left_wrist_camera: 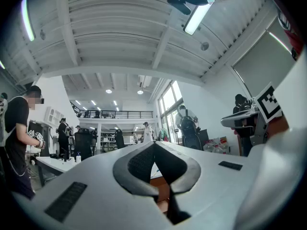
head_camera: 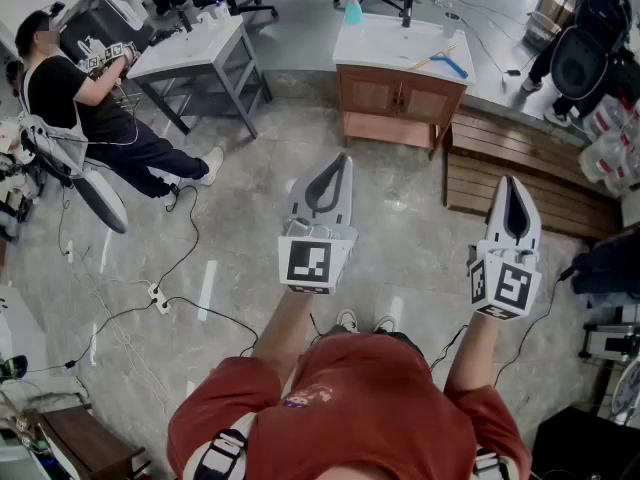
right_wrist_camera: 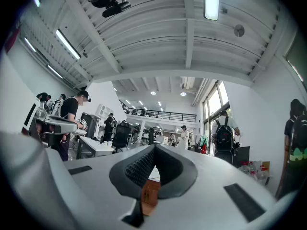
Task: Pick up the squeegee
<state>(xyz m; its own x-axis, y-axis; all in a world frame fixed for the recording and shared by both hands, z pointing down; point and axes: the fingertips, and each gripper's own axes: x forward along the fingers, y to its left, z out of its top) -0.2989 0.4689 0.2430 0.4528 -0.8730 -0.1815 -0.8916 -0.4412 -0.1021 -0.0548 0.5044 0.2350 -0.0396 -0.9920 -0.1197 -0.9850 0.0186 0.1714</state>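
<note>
The squeegee [head_camera: 446, 62], with a pale handle and a blue blade, lies on the white top of a wooden cabinet [head_camera: 385, 96] across the floor ahead. A teal spray bottle [head_camera: 352, 8] stands at the back of that top. My left gripper [head_camera: 343, 160] is held out at chest height, shut and empty, its tip well short of the cabinet. My right gripper [head_camera: 508, 181] is held level beside it, also shut with nothing in it. In the left gripper view the left gripper [left_wrist_camera: 154, 145] shows its tips meeting, as does the right gripper [right_wrist_camera: 155, 148] in the right gripper view. The squeegee is not visible in either gripper view.
A person [head_camera: 90, 108] sits at the left beside a grey table [head_camera: 195, 48]. Cables and a power strip [head_camera: 157, 296] cross the stone floor. A low slatted wooden platform [head_camera: 510, 173] lies right of the cabinet. Office chairs and bags stand at the back.
</note>
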